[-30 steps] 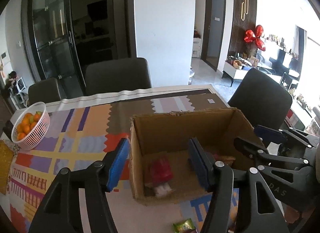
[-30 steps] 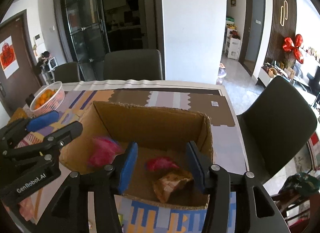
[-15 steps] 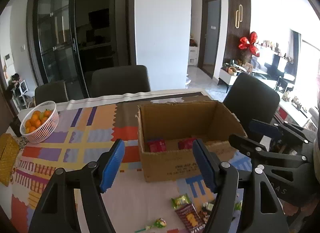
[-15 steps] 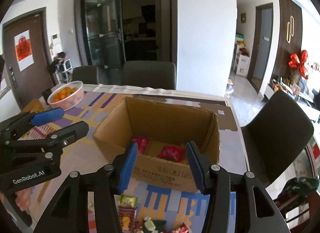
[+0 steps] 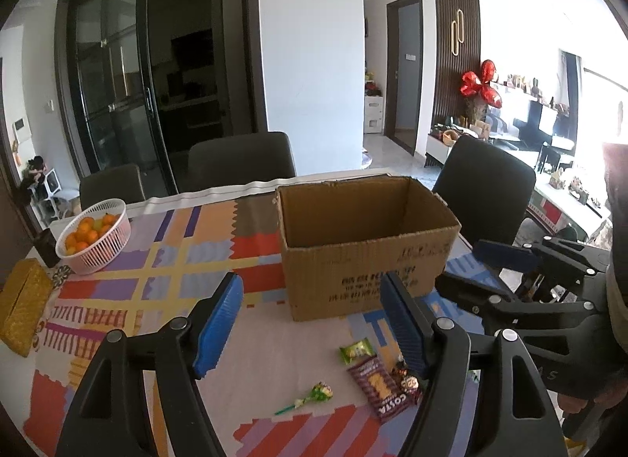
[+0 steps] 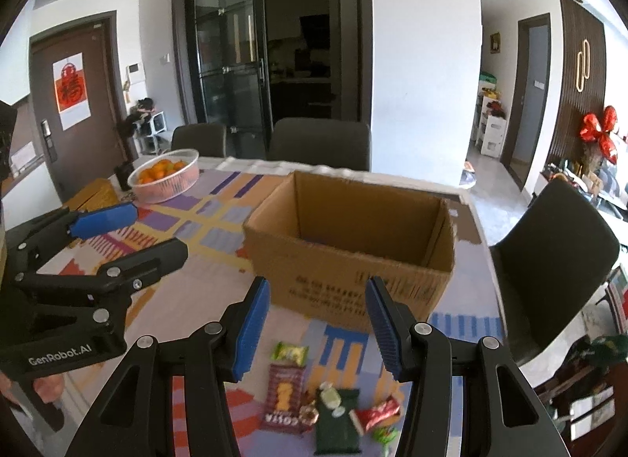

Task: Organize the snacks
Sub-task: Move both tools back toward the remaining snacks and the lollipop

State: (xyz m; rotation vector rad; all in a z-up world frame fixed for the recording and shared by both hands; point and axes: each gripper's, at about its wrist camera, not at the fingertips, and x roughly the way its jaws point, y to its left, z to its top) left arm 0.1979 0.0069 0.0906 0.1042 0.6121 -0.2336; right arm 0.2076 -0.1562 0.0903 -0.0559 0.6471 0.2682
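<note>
Both tools hover above the worktop, short of the cardboard box. The left tool holds nothing and its jaws are opening. The right tool stands partly open, also empty.

The loose snacks lie on the worktop in a small cluster in front of the box, well below both tools. Count from the right wrist view: one brown biscuit packet, one small green wrapper, one dark green pouch, one red wrapper, one round wrapped sweet, and one pale green sweet at the lower edge, partly hidden. The left wrist view adds one lollipop lying apart from the cluster. The box interior is not visible from here.

Handling, as judged: all items are light, thin foil or film packs, slippery and easily crushed. The biscuit packet is best taken across its narrow width at mid-length, the small wrappers by a crimped end, and the lollipop by its wrapped head rather than its stick.
</note>
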